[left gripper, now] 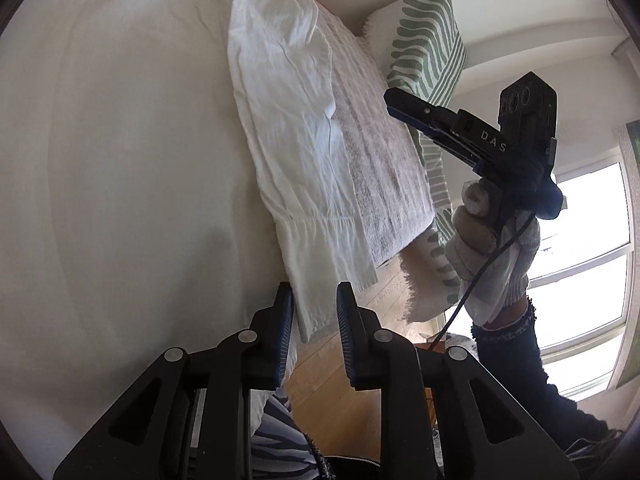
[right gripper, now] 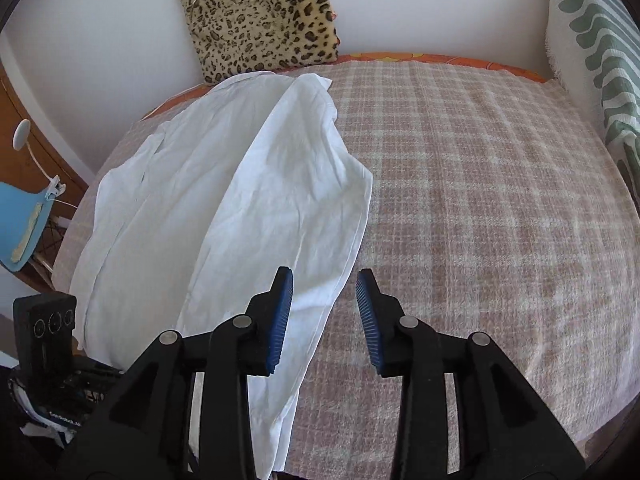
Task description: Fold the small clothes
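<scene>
A white garment (right gripper: 224, 208) lies loosely folded lengthwise on the left half of a pink-and-white checked blanket (right gripper: 480, 200). My right gripper (right gripper: 325, 300) hovers open over the garment's near right edge, with nothing pinched between its blue pads. In the left wrist view the same garment (left gripper: 304, 152) runs away from me. Its near hem lies between the fingers of my left gripper (left gripper: 316, 312), which stand apart and do not press on the cloth. A gloved hand (left gripper: 488, 248) holds the right gripper (left gripper: 394, 102) up at the right.
A leopard-print cushion (right gripper: 260, 16) leans on the wall behind the blanket. A green-and-white striped throw (right gripper: 600, 60) hangs at the right edge. A blue chair (right gripper: 20, 224) and a wooden cabinet stand at the left. Wooden floor (left gripper: 352, 380) shows below the bed's edge.
</scene>
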`<state>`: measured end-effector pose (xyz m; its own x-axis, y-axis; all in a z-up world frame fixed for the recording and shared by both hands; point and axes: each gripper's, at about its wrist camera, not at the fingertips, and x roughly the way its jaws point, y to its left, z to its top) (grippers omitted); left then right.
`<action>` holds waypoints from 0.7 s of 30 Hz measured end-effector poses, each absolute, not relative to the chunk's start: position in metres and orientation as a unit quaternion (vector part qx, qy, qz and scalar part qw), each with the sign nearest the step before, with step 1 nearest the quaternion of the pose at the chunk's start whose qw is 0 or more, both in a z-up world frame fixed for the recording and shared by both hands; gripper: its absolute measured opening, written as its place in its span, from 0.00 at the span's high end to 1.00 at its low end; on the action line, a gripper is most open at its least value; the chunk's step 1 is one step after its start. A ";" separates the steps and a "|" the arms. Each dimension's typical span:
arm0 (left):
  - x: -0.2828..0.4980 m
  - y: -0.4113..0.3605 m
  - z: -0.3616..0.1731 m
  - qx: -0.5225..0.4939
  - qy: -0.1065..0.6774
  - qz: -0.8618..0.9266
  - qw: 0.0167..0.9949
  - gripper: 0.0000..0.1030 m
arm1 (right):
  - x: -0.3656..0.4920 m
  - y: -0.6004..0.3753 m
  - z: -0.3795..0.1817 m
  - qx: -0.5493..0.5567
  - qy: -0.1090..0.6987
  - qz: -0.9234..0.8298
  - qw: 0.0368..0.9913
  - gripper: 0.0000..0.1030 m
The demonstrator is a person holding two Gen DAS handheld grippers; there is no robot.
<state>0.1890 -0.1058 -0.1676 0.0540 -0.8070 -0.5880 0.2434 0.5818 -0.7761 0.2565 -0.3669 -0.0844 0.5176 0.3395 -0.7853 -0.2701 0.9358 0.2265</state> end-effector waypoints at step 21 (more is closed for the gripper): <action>0.169 -0.085 -0.152 -0.212 0.556 -0.363 0.717 0.90 | 0.254 -0.253 -0.106 -0.097 0.435 0.163 0.880 0.66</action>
<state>0.1689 -0.0846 -0.1521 0.1167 -0.7563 -0.6437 0.2854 0.6464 -0.7076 0.2539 -0.2527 -0.1061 0.5682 0.2032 -0.7974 -0.3721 0.9278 -0.0287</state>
